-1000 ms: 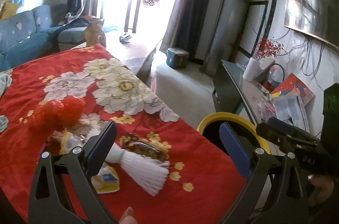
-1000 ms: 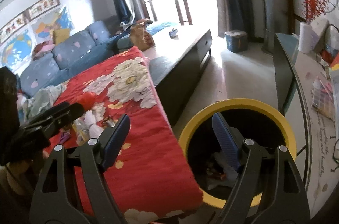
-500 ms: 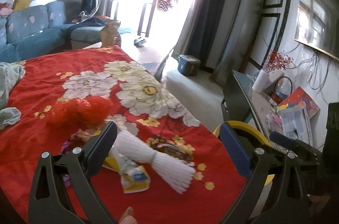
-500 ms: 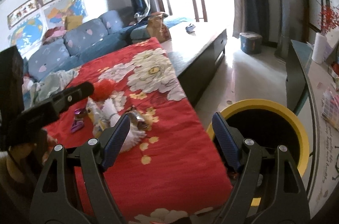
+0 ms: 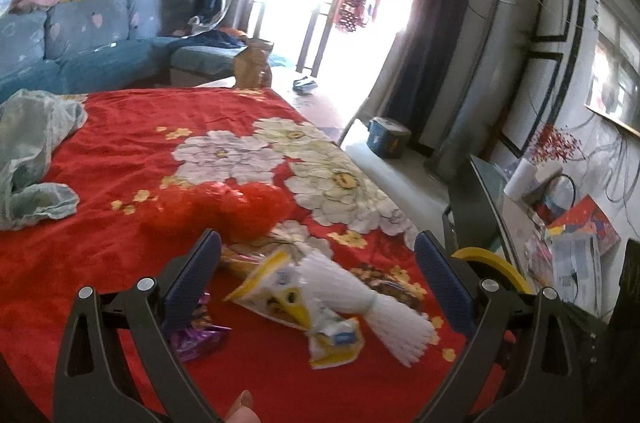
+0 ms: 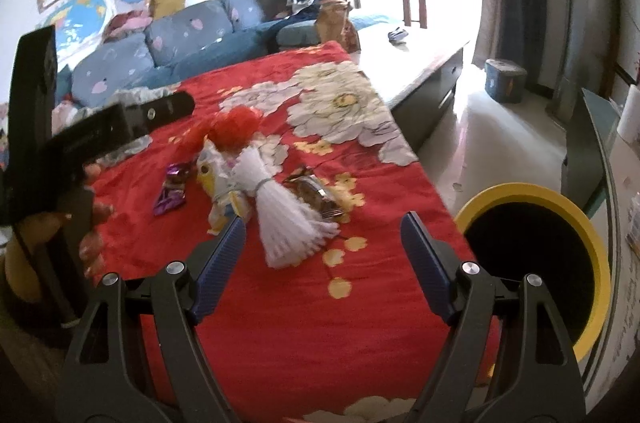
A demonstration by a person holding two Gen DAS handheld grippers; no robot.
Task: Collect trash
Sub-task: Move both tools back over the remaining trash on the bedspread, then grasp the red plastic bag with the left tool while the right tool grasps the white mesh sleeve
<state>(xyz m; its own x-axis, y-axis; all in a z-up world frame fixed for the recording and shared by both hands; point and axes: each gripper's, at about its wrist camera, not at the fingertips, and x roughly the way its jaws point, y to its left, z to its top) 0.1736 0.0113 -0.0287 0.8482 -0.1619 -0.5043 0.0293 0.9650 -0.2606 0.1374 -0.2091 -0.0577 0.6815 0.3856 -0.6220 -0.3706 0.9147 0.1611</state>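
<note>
Both grippers hover wide open and empty over a heap of trash on the red floral cloth (image 6: 360,303).

The yellow-rimmed bin (image 6: 560,199) stands off the cloth's right edge. The left gripper (image 5: 318,283) and right gripper (image 6: 322,251) could collide reaching for the same pile. The white foam net (image 6: 288,223), yellow wrapper (image 5: 280,299) and purple wrapper (image 6: 172,193) overlap, so a pinch may drag a neighbour along or slip.
</note>
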